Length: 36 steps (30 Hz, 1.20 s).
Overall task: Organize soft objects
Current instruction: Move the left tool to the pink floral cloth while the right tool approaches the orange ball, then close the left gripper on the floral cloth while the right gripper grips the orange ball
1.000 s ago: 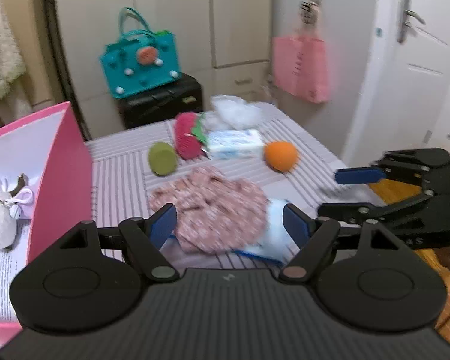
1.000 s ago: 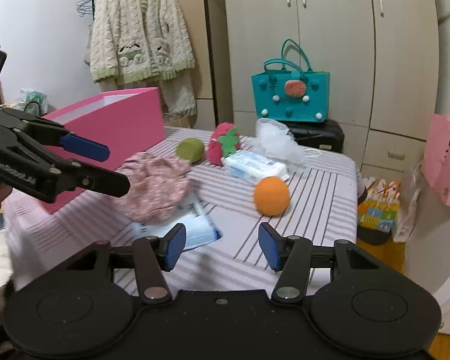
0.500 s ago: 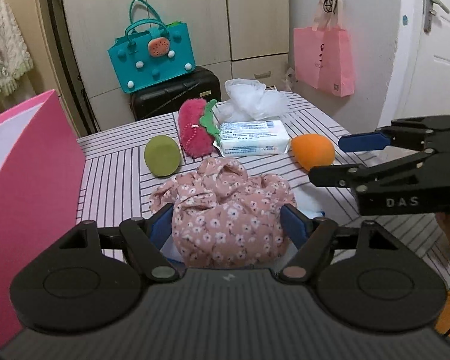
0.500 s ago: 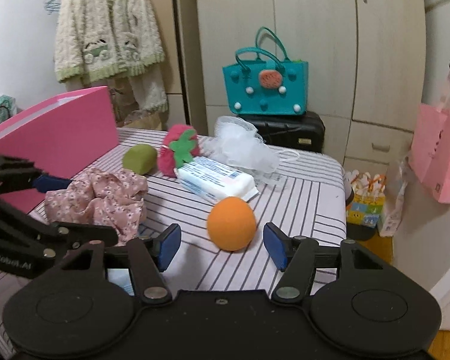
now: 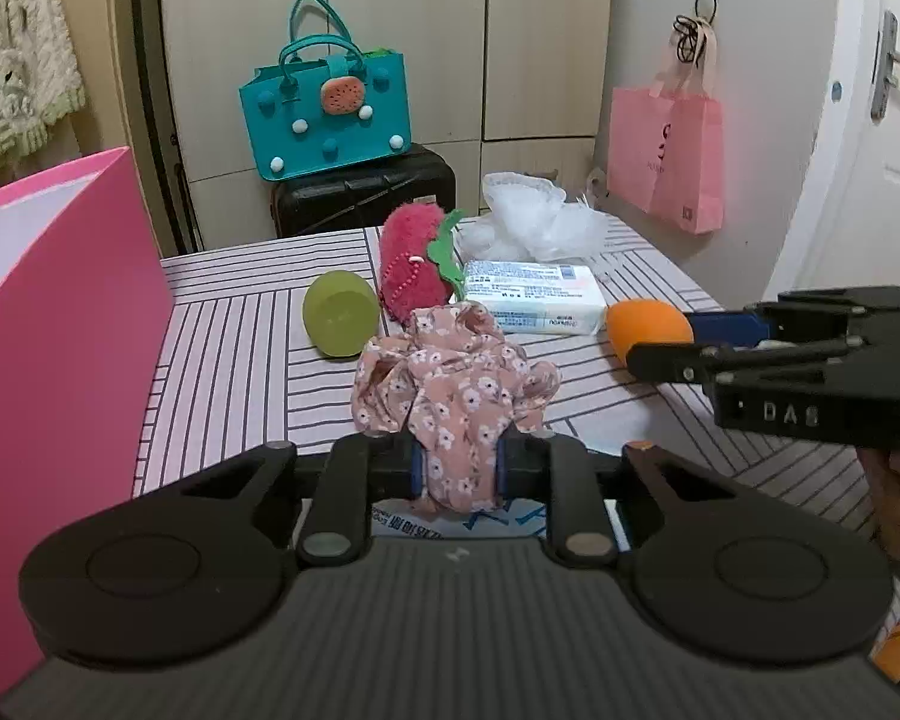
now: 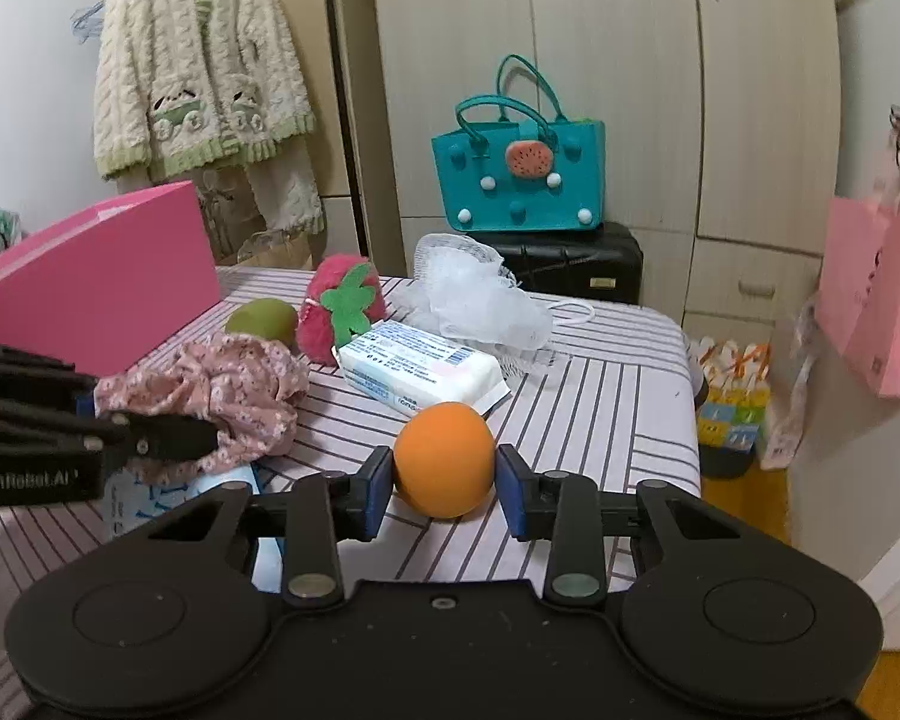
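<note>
At the left edge of the striped table stands the pink box, open at the top, likely the bin the soft things are meant for. Just right of it, near the front edge, the left gripper pinches a bunched floral cloth; the fabric fills the gap between the blue pads and balloons above them, so it is gripped low on the bundle, where the folds are thickest and least likely to slip. Under the cloth lies a flat blue-and-white packet, which may drag along if the fabric snags it.

Toward the middle and back edge sit a green ball, a strawberry plush, a wipes pack and a white mesh puff, all untouched and close together.

Toward the right edge, the right gripper presses its pads on both sides of the orange ball, which rests on the table directly between the fingers, held at its widest part so that it cannot roll free. Both grips look set for lifting toward the box.
</note>
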Tool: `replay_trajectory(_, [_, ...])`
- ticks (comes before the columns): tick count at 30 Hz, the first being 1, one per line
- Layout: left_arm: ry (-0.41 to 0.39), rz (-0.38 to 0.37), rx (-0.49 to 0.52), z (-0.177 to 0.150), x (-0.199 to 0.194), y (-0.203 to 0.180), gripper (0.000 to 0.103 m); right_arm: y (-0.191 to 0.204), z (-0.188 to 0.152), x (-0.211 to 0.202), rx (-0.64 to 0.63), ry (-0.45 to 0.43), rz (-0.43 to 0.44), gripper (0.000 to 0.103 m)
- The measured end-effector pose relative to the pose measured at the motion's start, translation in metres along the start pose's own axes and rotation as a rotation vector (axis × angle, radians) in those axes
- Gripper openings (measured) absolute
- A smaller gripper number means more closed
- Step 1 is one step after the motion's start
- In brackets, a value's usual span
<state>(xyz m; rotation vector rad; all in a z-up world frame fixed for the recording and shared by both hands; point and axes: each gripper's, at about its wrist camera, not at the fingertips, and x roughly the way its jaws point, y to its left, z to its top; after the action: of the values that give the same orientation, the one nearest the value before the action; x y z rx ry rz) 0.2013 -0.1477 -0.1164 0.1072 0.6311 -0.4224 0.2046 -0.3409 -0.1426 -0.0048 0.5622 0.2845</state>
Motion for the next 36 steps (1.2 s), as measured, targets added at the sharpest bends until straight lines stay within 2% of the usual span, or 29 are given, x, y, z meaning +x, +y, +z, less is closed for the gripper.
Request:
replay_trajectory(9, [-0.071, -0.069, -0.020, -0.001, -0.013, 0.002, 0.015, 0.014, 0.003, -0.018, -0.016, -0.035, 0.025, 0.040])
replay_trajectory(17, [-0.098, -0.069, -0.014, -0.002, -0.032, 0.003, 0.015, 0.033, 0.007, -0.039, -0.018, -0.035, 0.069, 0.040])
replay_trajectory(24, [-0.117, -0.054, 0.030, -0.005, -0.061, 0.003, 0.015, 0.042, 0.008, -0.056, 0.016, 0.017, 0.127, 0.040])
replay_trajectory(31, [-0.070, -0.073, 0.086, -0.008, -0.083, 0.003, 0.015, 0.051, 0.007, -0.071, 0.046, 0.090, 0.189, 0.040])
replay_trajectory(36, [0.024, -0.116, 0.087, -0.010, -0.093, 0.007, 0.015, 0.065, 0.004, -0.082, -0.002, 0.137, 0.265, 0.041])
